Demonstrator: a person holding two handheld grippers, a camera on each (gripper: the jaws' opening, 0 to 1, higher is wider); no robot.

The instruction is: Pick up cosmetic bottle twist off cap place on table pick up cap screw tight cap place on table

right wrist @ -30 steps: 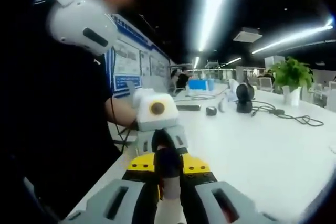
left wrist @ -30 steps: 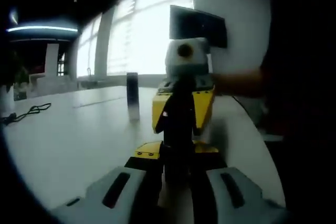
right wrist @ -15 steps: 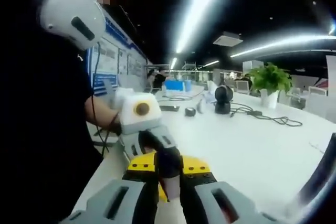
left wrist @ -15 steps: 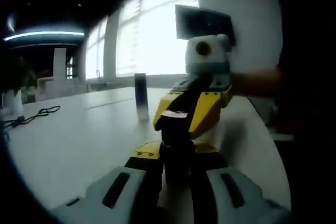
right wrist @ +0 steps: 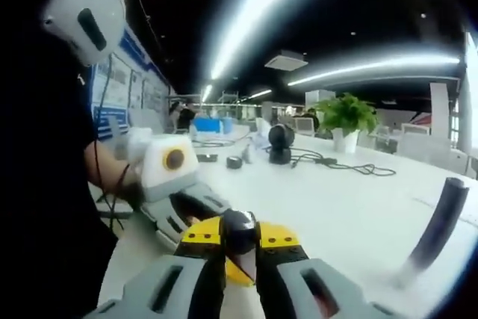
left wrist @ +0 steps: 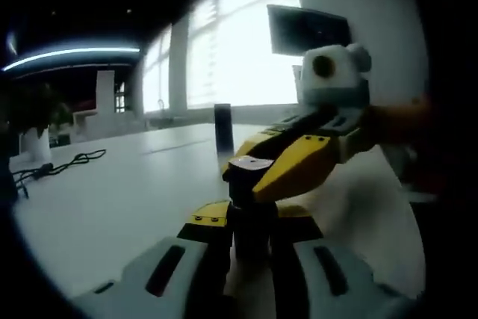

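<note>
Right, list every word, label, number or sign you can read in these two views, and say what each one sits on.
No text can be read here.
Blue and white wall posters: lettering too small and blurred.
Dark cylindrical cosmetic bottle held in the left gripper: no label legible.
Dark upright cylinder on the white table: no marking legible.

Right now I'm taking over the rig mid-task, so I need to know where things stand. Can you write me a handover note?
Left gripper: shut on the cosmetic bottle, held upright.
Right gripper: shut on the cap, which sits on the bottle's top.
Done: bottle picked up, cap gripped.
I cannot tell whether the cap is being loosened or tightened.
Left: finish the twist, then set things on the table.
A dark cylinder stands apart on the table.
</note>
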